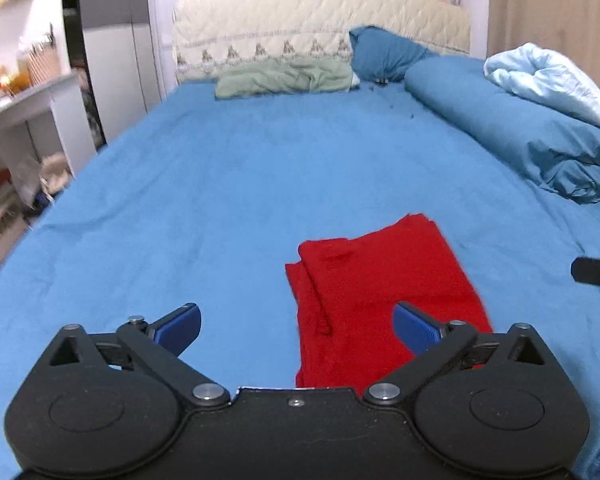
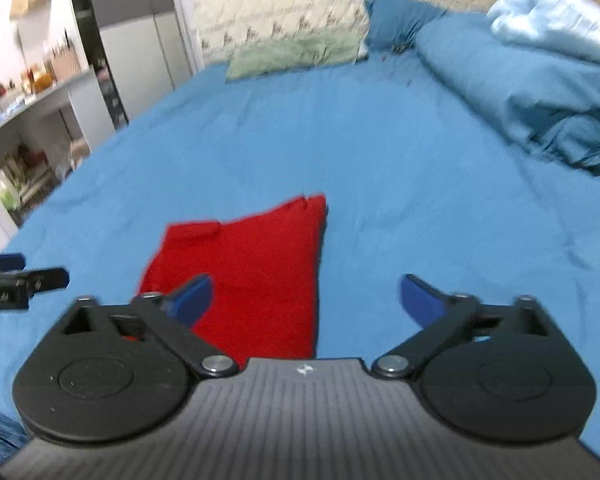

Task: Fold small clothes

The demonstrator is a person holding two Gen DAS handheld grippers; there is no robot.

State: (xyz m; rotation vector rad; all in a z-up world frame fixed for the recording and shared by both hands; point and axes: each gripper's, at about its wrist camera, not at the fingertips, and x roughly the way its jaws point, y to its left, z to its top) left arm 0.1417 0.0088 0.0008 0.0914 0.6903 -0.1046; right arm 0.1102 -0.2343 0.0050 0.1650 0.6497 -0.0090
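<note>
A red garment (image 1: pixel 376 292) lies folded flat on the blue bed sheet (image 1: pixel 220 200). It also shows in the right wrist view (image 2: pixel 256 276). My left gripper (image 1: pixel 296 326) is open and empty, above the garment's left edge, with its right pad over the cloth. My right gripper (image 2: pixel 306 300) is open and empty, above the garment's right edge, with its left pad over the cloth. The right gripper's tip shows at the right edge of the left wrist view (image 1: pixel 596 270). The left gripper's tip shows at the left of the right wrist view (image 2: pixel 24 276).
A rolled blue duvet (image 1: pixel 512 128) with a pale blue blanket (image 1: pixel 548 80) lies along the right side. A green cloth (image 1: pixel 284 78) and a blue pillow (image 1: pixel 384 54) lie by the headboard (image 1: pixel 320 20). Shelves (image 1: pixel 20 128) stand left of the bed.
</note>
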